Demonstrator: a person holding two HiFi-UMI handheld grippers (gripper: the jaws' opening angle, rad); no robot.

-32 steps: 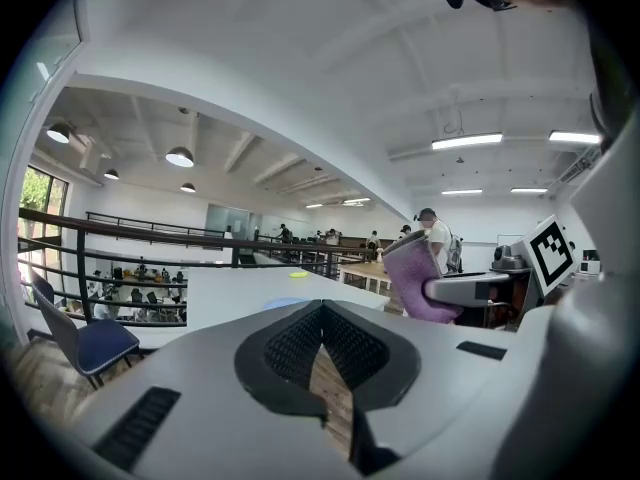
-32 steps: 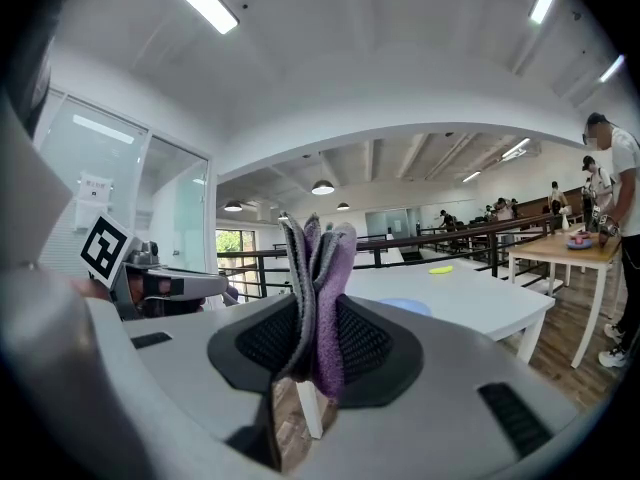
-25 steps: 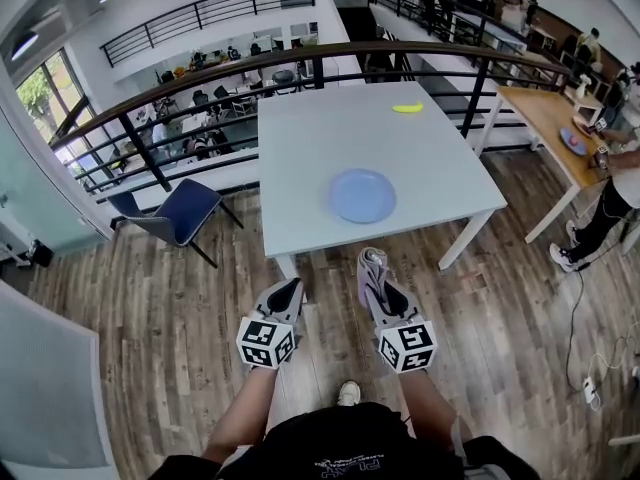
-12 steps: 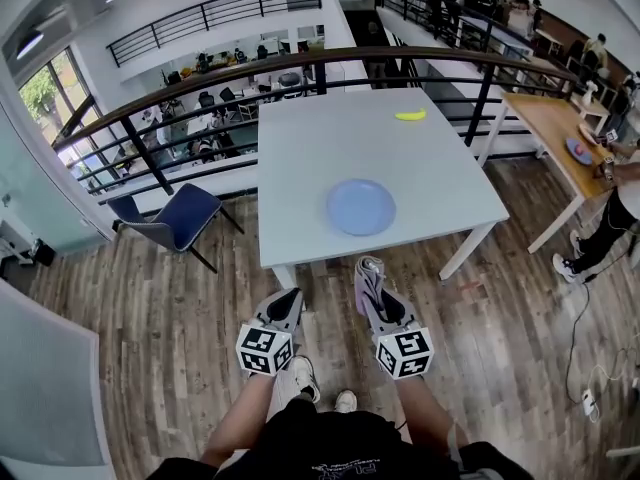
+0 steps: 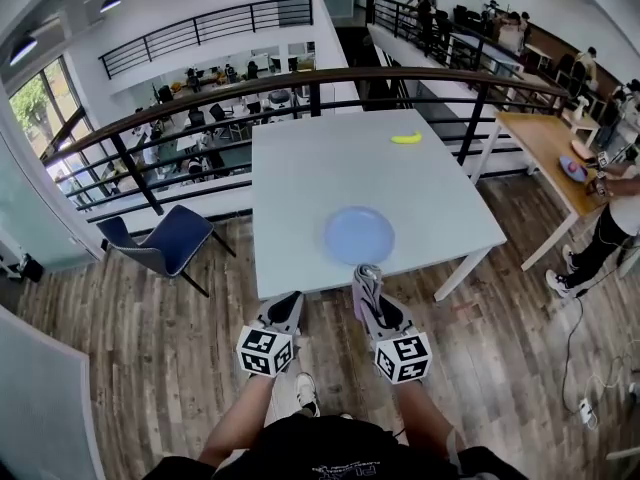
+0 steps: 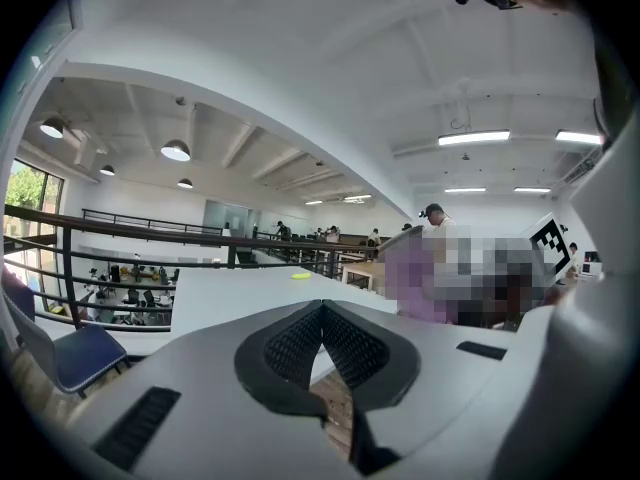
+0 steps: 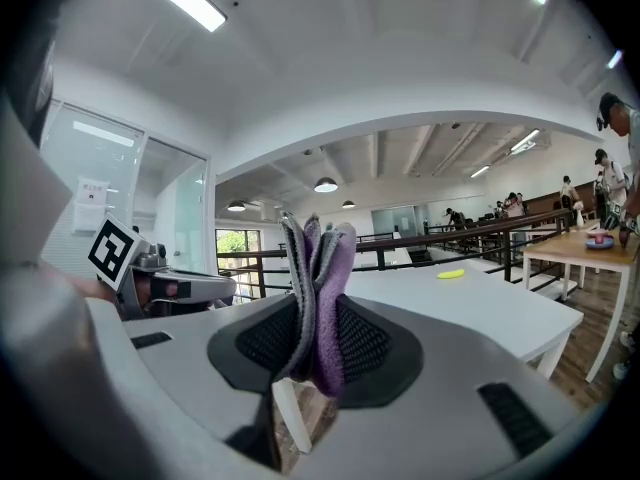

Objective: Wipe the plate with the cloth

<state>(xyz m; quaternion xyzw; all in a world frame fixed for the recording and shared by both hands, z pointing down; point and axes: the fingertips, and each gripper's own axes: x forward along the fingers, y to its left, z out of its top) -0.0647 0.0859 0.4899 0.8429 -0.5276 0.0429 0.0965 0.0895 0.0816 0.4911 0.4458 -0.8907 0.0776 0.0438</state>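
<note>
Soft fuzzy cloth (image 7: 320, 288), smooth matt plate (image 5: 359, 235), matt white table (image 5: 300, 168), grainy wood-plank floor (image 5: 150, 308)

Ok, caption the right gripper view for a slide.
Right gripper shut on a folded purple cloth, white table beyond.

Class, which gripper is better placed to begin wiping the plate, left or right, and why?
Right. The right gripper clamps the folded cloth and lies nearer the plate; the left gripper is shut and empty.
</note>
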